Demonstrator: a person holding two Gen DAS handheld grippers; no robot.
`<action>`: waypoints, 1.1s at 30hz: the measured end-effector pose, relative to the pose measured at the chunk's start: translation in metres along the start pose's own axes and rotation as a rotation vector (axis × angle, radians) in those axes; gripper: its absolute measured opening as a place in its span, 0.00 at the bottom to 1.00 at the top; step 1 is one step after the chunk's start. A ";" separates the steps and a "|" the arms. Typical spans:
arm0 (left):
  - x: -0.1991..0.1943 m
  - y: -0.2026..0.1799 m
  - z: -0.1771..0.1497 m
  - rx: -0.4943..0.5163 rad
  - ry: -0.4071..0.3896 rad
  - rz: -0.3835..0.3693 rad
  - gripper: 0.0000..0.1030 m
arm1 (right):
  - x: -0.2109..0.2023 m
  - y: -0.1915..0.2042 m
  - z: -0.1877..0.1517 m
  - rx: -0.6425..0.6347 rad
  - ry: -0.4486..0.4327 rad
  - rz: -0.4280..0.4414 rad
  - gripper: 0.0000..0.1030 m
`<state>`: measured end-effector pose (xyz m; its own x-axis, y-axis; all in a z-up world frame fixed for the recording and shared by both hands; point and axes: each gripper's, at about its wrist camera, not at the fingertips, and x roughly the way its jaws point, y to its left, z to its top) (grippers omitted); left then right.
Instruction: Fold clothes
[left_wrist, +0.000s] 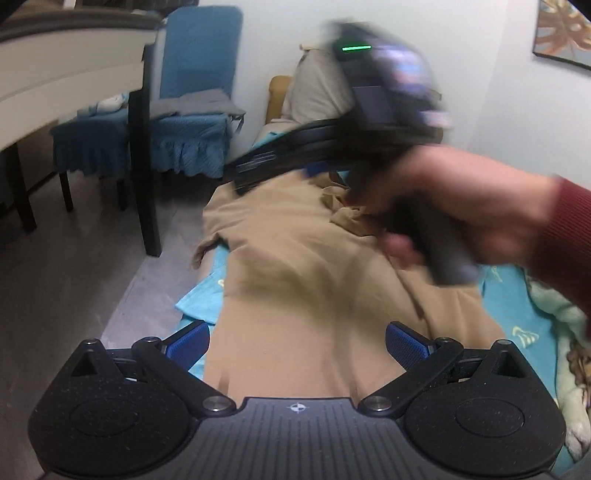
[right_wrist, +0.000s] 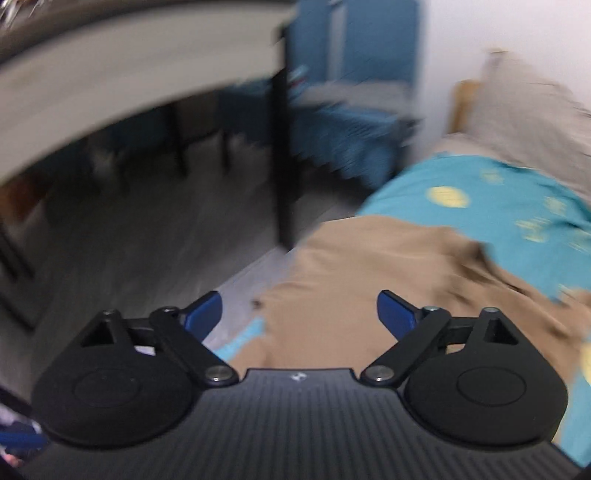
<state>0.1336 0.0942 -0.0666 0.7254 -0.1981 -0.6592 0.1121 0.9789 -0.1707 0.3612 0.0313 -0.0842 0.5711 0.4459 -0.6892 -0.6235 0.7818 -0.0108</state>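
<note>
Tan garment (left_wrist: 295, 266) on teal sheet (left_wrist: 517, 306), both hand-held grippers spread, blue chair (left_wrist: 192, 110), table leg (left_wrist: 142, 166) nearby

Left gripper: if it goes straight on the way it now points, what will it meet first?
Most likely the tan garment spread on the bed, right ahead of the open left gripper. The right gripper is farther along; depth is unclear.

tan garment (left_wrist: 295, 266) plain all over, lying on a teal bedsheet (right_wrist: 498, 192) with pale yellow prints, blue ruffled chair cover (left_wrist: 192, 144) out past the tool, whose pads (left_wrist: 186, 341) are bright blue on black, plus a dark red ribbed sleeve (left_wrist: 569, 243)
</note>
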 end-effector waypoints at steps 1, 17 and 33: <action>0.004 0.005 0.000 -0.010 0.006 -0.001 0.99 | 0.022 0.009 0.006 -0.025 0.030 0.015 0.76; 0.053 0.024 -0.001 -0.122 0.106 -0.057 0.99 | 0.184 0.072 0.008 -0.434 0.293 -0.084 0.08; 0.029 -0.005 0.005 -0.098 -0.105 -0.304 0.99 | -0.037 -0.133 -0.039 0.488 -0.235 -0.345 0.03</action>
<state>0.1581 0.0838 -0.0811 0.7354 -0.4691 -0.4890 0.2719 0.8653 -0.4211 0.4025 -0.1058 -0.0853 0.8317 0.1738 -0.5273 -0.1001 0.9811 0.1655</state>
